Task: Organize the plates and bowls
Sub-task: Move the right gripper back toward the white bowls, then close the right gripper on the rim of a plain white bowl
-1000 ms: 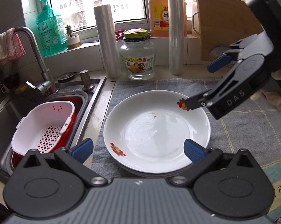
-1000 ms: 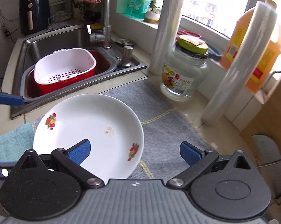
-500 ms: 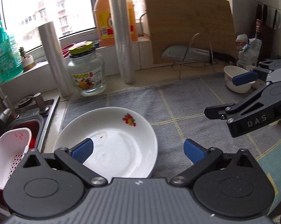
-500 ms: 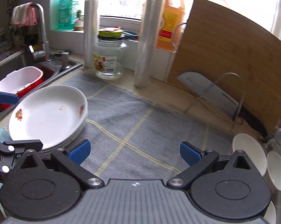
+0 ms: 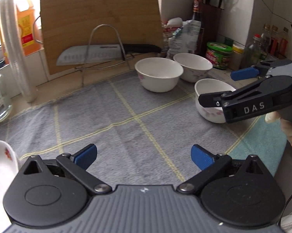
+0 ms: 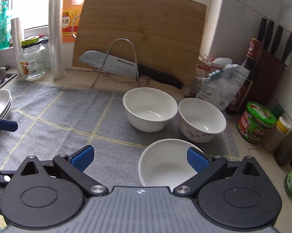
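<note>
Now that I've swung away from the stacked plates [image 6: 0,101] at the mat's left edge, both grippers, left [image 5: 144,156] and right [image 6: 139,156], gape empty; my right reaches the nearest bowl [image 6: 165,165] at the mat's right edge.

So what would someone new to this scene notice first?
Probably the three white bowls clustered on the grey mat, the nearest just ahead of the open right gripper. Behind them a cleaver rests in a wire rack against a cutting board.
</note>
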Demonstrator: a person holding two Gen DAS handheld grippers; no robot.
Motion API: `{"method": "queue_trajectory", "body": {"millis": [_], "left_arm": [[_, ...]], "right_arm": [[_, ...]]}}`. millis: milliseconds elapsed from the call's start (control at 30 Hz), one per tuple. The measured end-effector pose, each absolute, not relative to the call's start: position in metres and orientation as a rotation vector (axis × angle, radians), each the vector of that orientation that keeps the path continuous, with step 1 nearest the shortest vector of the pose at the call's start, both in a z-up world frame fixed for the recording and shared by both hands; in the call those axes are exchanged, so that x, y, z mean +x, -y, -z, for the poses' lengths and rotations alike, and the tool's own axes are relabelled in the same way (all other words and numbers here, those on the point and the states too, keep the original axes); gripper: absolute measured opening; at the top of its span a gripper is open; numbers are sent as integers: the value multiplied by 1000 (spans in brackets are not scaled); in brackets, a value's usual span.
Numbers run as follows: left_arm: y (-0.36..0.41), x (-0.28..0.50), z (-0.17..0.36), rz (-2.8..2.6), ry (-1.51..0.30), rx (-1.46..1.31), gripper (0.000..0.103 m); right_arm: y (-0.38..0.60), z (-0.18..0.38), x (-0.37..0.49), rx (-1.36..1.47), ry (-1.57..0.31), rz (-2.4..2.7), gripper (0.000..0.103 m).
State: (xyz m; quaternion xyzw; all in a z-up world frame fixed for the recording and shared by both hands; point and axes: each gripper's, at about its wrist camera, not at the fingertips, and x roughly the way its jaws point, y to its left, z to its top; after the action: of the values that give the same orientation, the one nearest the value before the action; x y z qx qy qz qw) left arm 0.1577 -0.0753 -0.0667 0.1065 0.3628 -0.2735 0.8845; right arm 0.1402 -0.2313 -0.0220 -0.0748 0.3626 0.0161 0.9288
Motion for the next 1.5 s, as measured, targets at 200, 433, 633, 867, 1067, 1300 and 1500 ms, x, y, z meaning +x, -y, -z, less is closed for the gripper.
{"method": "queue_trajectory", "body": {"millis": [200, 433, 633, 867, 1067, 1300, 1500], "left_arm": [[125, 159, 78, 695, -739, 262, 102], [175, 160, 97, 802, -708, 340, 102], [200, 174, 106, 838, -674, 362, 101], [214, 178, 109, 889, -644, 400, 98], [217, 182, 107, 904, -636, 412, 91], [217, 184, 103, 907, -631, 409, 91], [218, 183, 102, 921, -625, 416, 86]], "right_arm": [[276, 25, 134, -94, -762, 26, 103], [319, 32, 141, 0, -808, 20, 103], [335, 44, 155, 44, -860, -46, 102], [336, 51, 171, 46, -893, -112, 90], [336, 54, 180, 46, -911, -153, 79], [333, 57, 190, 22, -930, -184, 66], [333, 55, 190, 12, -936, -194, 66]]}}
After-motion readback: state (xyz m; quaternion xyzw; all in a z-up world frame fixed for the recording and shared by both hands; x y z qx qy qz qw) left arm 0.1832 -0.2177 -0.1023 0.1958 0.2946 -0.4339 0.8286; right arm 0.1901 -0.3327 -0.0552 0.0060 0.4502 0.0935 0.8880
